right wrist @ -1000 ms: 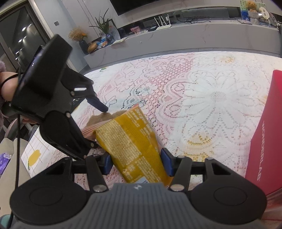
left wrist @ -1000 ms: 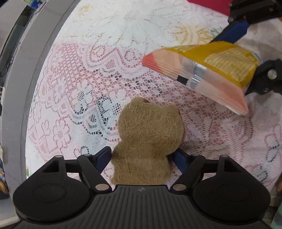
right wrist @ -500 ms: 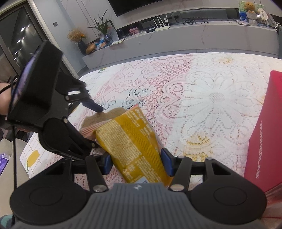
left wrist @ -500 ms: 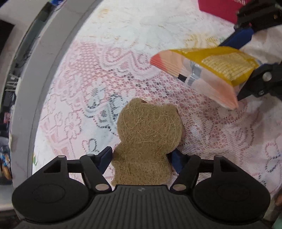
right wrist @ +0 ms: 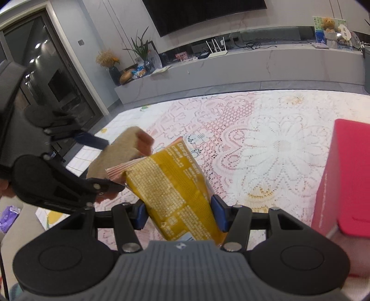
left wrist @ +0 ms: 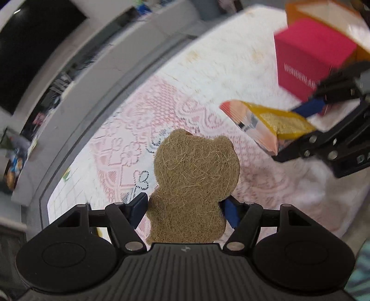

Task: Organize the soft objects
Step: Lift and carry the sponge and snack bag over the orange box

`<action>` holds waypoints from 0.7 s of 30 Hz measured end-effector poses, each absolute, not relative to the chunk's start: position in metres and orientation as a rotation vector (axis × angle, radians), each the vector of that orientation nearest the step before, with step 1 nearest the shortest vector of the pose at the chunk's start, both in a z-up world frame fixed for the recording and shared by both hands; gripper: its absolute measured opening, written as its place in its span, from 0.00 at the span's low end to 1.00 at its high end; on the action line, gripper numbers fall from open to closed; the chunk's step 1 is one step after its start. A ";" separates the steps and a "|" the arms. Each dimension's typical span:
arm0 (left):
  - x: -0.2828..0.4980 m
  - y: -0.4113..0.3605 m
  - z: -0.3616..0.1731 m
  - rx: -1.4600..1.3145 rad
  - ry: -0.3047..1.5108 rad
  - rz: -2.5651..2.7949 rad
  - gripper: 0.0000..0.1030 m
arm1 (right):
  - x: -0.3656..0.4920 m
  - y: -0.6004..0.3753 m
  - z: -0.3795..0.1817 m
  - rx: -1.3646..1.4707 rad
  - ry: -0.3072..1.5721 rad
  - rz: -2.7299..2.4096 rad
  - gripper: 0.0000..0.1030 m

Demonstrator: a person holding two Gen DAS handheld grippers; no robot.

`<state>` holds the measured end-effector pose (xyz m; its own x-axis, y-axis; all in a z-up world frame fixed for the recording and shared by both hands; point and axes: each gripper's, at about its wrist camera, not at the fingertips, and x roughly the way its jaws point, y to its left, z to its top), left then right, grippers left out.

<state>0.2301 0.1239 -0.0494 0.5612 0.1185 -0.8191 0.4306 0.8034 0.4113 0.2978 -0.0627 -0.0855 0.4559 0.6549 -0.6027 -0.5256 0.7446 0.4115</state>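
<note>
My left gripper [left wrist: 185, 207] is shut on a flat brown bear-shaped fibre pad [left wrist: 195, 183] and holds it above the lace cloth. The pad [right wrist: 118, 152] and the left gripper [right wrist: 99, 162] also show at the left of the right wrist view. My right gripper [right wrist: 178, 214] is shut on a yellow snack packet [right wrist: 175, 192] with a pink striped end. In the left wrist view the packet [left wrist: 261, 122] and right gripper [left wrist: 307, 122] are at the upper right, close to the pad.
A pink-and-white lace cloth [right wrist: 266, 139] covers the table. A red box [left wrist: 309, 53] stands at the right with an orange box [left wrist: 323, 14] behind it; the red box [right wrist: 346, 180] fills the right edge of the right wrist view. A grey TV bench [right wrist: 254, 64] lies beyond.
The left gripper has lifted and tilted up with the bear pad, bringing the room and red box into view. The right gripper still holds the packet, almost unmoved.
</note>
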 end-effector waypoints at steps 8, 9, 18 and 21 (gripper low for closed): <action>0.171 0.100 -0.013 0.423 0.818 -0.120 0.77 | 0.265 -0.088 -0.052 0.170 0.772 0.731 0.53; 0.163 0.097 -0.009 0.401 0.795 -0.116 0.77 | 0.260 -0.094 -0.043 0.172 0.754 0.729 0.53; 0.121 0.041 0.025 0.259 0.625 -0.203 0.77 | 0.212 -0.169 0.003 0.229 0.634 0.637 0.53; 0.121 0.013 0.032 0.230 0.594 -0.276 0.77 | 0.198 -0.205 0.012 0.247 0.608 0.565 0.53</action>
